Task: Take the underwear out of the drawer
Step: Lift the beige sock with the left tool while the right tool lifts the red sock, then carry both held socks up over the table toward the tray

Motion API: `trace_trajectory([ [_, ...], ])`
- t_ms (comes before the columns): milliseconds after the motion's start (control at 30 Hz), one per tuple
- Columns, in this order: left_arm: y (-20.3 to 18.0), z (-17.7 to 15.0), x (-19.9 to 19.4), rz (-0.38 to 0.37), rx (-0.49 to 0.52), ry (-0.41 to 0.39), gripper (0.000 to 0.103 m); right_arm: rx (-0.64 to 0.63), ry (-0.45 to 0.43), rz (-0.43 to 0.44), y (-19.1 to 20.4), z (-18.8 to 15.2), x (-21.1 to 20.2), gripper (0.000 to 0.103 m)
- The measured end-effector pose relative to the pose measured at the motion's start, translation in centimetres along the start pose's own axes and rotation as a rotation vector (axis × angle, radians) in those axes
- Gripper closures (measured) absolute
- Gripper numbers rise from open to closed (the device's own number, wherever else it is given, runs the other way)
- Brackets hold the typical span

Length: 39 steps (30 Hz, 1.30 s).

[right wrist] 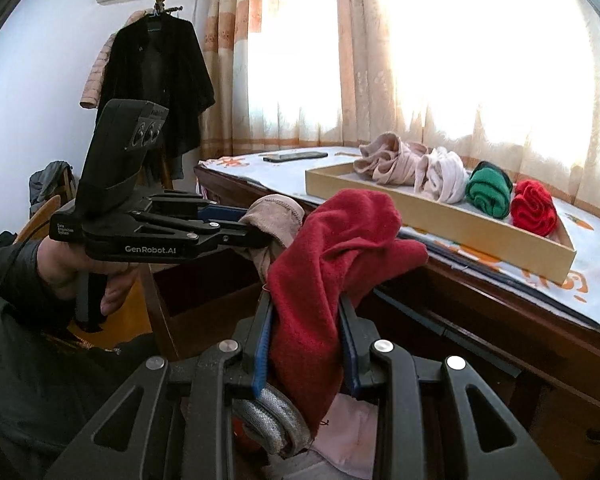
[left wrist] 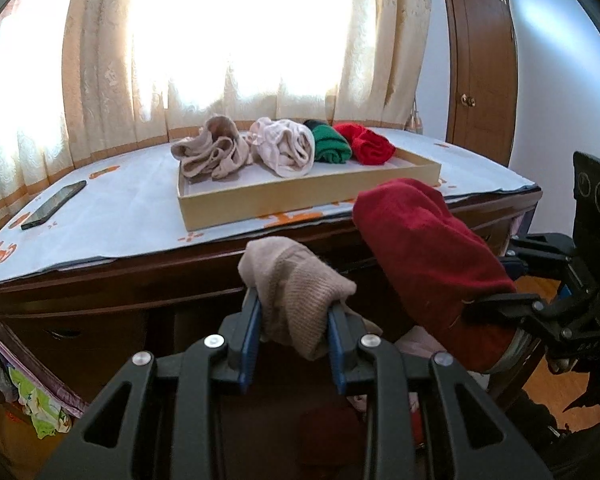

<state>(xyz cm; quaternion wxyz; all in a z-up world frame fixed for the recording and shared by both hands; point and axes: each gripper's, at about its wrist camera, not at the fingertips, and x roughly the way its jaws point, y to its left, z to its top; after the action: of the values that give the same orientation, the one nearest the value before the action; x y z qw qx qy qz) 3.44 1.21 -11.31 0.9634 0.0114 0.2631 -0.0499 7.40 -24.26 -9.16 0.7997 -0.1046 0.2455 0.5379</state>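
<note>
Both jaws are clamped on cloth: the left gripper (left wrist: 294,320) pinches a beige knitted garment (left wrist: 296,284), and the right gripper (right wrist: 306,332) grips a dark red fleece garment (right wrist: 332,248), both held up beside the wooden desk (left wrist: 100,276) bearing a shallow cardboard tray (left wrist: 260,200) of rolled underwear.

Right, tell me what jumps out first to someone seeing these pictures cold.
Two grippers each clamp a garment in the foreground: the left gripper holds a beige piece, the right gripper a dark red one. Behind them, on the desk, a shallow cardboard tray holds four rolled garments in a row before the glaring curtained window.
</note>
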Motion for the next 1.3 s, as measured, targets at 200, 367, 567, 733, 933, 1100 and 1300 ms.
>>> trace_trajectory([
  [200,-0.2,0.5,-0.8,0.005,0.003,-0.031,0.075,-0.003,-0.043,-0.023,0.1,0.0,-0.6,0.071],
  [367,-0.6,0.7,-1.1,0.005,0.011,-0.039,0.075,-0.012,-0.070,-0.060,0.3,0.0,-0.9,0.071],
  [567,-0.7,1.0,-1.5,0.002,0.010,-0.051,0.075,-0.009,-0.111,-0.092,0.1,0.6,-2.0,0.071],
  [733,-0.8,1.4,-2.0,0.002,0.009,-0.066,0.075,-0.004,-0.139,-0.101,0.1,1.4,-3.0,0.071],
  [933,-0.7,2.1,-2.5,-0.001,0.012,-0.076,0.075,0.023,-0.171,-0.101,-0.4,2.4,-4.2,0.071],
  [1100,-0.8,2.6,-2.8,-0.003,0.016,-0.087,0.075,0.050,-0.200,-0.098,-0.8,3.6,-5.9,0.071],
  [1300,-0.7,3.3,-3.1,-0.009,0.016,-0.091,0.075,0.057,-0.208,-0.098,-1.0,5.4,-7.6,0.071],
])
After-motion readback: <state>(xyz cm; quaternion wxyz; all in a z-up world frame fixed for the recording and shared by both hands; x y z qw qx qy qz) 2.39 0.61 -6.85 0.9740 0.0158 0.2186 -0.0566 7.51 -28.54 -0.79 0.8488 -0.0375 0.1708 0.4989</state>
